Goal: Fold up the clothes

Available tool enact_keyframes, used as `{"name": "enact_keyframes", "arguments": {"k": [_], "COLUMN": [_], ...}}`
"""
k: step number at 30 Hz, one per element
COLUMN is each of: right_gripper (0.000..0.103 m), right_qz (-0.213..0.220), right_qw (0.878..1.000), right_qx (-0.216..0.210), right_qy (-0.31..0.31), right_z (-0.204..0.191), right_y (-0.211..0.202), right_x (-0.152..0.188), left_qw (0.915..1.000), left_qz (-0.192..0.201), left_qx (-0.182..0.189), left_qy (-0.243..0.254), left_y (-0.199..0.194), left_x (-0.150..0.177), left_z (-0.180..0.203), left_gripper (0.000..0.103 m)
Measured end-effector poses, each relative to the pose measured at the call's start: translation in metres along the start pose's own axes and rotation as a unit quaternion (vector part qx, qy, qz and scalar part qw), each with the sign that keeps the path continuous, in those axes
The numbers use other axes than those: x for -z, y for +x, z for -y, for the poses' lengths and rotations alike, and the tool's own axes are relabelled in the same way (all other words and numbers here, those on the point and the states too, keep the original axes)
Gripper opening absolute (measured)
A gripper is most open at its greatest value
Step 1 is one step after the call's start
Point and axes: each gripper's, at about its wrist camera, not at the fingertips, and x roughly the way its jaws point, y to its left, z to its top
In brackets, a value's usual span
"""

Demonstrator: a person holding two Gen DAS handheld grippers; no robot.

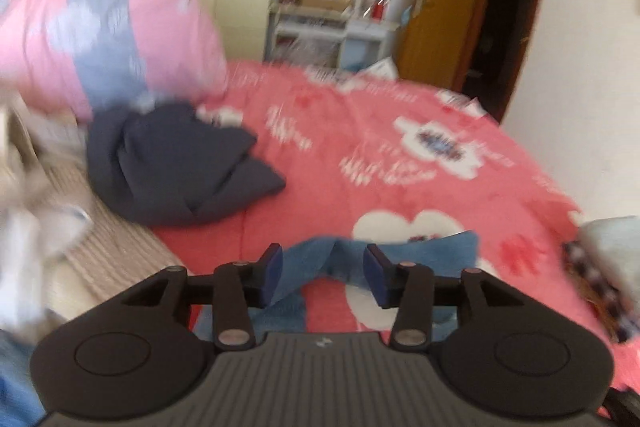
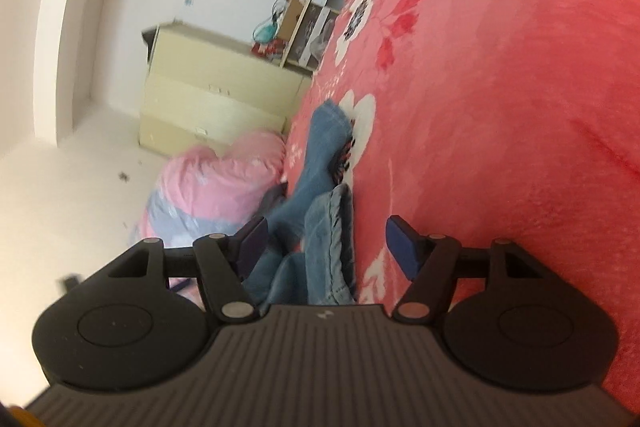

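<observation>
A pair of blue jeans (image 1: 440, 251) lies rumpled on the red flowered bed cover (image 1: 360, 155), just beyond my left gripper (image 1: 324, 267). Its jaws stand apart and the pads do not press on the denim. In the right wrist view, which is rolled on its side, the jeans (image 2: 324, 147) stretch away along the bed cover (image 2: 500, 107). A folded leg passes between the fingers of my right gripper (image 2: 326, 243). That gripper is open, and its right pad is clear of the cloth.
A dark navy garment (image 1: 172, 167) lies heaped at the bed's left, under a pink and blue quilt bundle (image 1: 100, 27). A plaid item (image 1: 592, 287) sits at the right edge. Beyond the bed are a cluttered shelf (image 1: 332, 23), a wooden door (image 1: 444, 7) and a cream cabinet (image 2: 216, 99).
</observation>
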Motion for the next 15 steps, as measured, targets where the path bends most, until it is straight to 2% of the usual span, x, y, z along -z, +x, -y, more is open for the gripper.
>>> {"name": "enact_keyframes", "arguments": {"k": [2,4,5,7,9,11,14,15], "right_gripper": [0.069,0.070,0.070,0.070,0.069,0.069,0.068,0.061], "right_qz": [-0.013,-0.034,-0.047,-0.071,-0.091,-0.099,-0.114,-0.120], "right_qw": [0.999,0.997,0.995,0.990,0.983,0.978,0.971,0.968], "right_qx": [0.010,0.014,0.015,0.021,0.041,0.056,0.065,0.067], "right_qy": [-0.034,-0.068,-0.084,-0.117,-0.152,-0.173,-0.198,-0.208], "right_z": [-0.009,-0.018,-0.023,-0.031,-0.039,-0.041,-0.046,-0.049], "right_y": [0.005,0.017,0.024,0.039,0.056,0.074,0.095,0.100], "right_x": [0.003,0.005,0.007,0.010,0.011,0.009,0.008,0.009], "left_qw": [0.9992,0.9959,0.9931,0.9866,0.9818,0.9821,0.9883,0.9913], "left_qz": [0.037,0.082,0.105,0.142,0.157,0.142,0.100,0.083], "left_qx": [0.003,-0.014,-0.023,-0.051,-0.084,-0.105,-0.095,-0.077], "left_qy": [0.014,0.036,0.047,0.064,0.066,0.066,0.065,0.067], "left_y": [-0.062,-0.124,-0.156,-0.218,-0.268,-0.299,-0.315,-0.313], "left_x": [-0.009,-0.016,-0.019,-0.022,-0.018,-0.003,0.041,0.062], "left_z": [-0.009,-0.015,-0.018,-0.029,-0.043,-0.053,-0.063,-0.063], "left_gripper": [0.051,0.054,0.059,0.064,0.066,0.066,0.066,0.066]}}
